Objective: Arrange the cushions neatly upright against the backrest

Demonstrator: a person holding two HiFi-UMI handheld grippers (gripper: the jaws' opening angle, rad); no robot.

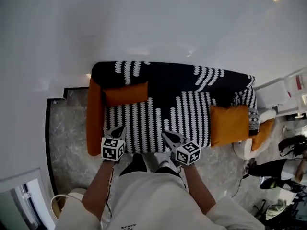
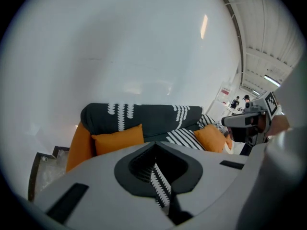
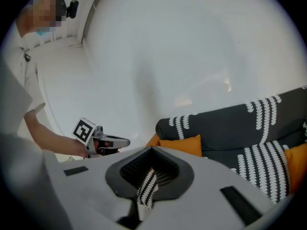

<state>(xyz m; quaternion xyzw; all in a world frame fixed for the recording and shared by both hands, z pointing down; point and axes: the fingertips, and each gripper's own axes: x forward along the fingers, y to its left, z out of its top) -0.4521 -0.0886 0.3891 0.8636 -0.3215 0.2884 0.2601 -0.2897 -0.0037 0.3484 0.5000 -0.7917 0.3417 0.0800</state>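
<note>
Head view: left gripper [image 1: 118, 131], right gripper [image 1: 168, 137], fingers clamped on the patterned cover [image 1: 158, 116]; next we'd stand the orange cushions [image 1: 229, 124] upright.

The black fabric sofa [image 1: 168, 78] with white leaf-stripe print and orange arms stands on the grey marbled floor [image 1: 67, 128]. One orange rectangular cushion [image 1: 125, 94] leans on its backrest by the left arm. Another orange cushion [image 1: 229, 125] sits at the seat's right end. My left hand-held gripper [image 1: 119, 129] and right hand-held gripper [image 1: 168, 136] each pinch the striped seat fabric [image 1: 158, 121] at its front edge.
</note>
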